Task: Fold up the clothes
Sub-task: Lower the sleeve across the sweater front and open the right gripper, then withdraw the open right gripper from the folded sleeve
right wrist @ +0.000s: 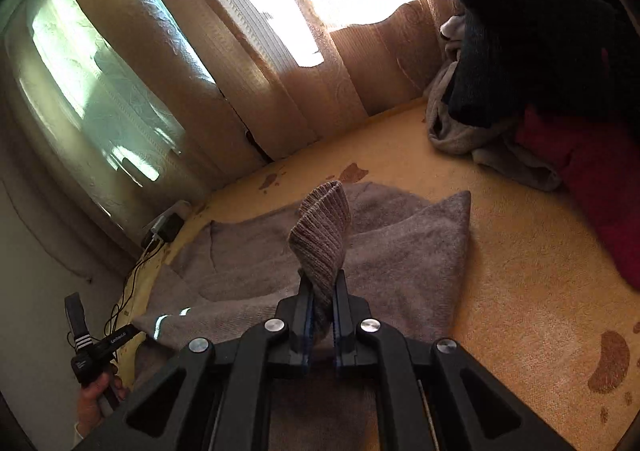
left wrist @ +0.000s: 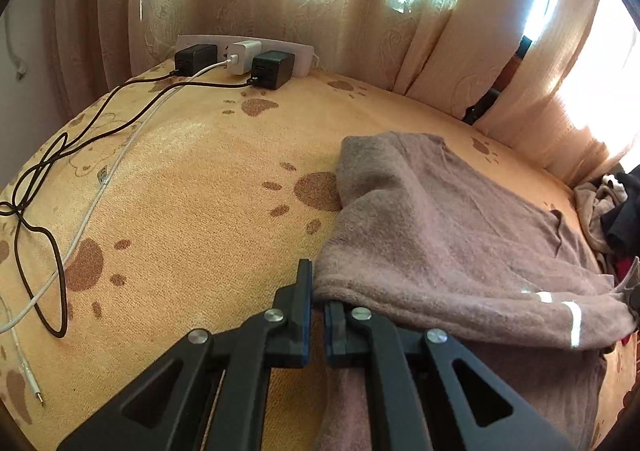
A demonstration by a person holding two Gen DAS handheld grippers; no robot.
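Sweater spread lower right on the yellow blanket, left gripper clenched on its hem, right gripper clenched on the ribbed cuff; risk: thin pinch may slip mid-fold, dropping the sleeve crooked.

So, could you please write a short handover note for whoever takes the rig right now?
Left tool: shut on the sweater edge, low over the bed cover.
Right tool: shut on the ribbed cuff, which stands up between its fingers.
Sweater lies partly folded on the cover; unfolded clothes pile at far right.
Left: lay the cuff down, finish folding, then the pile.
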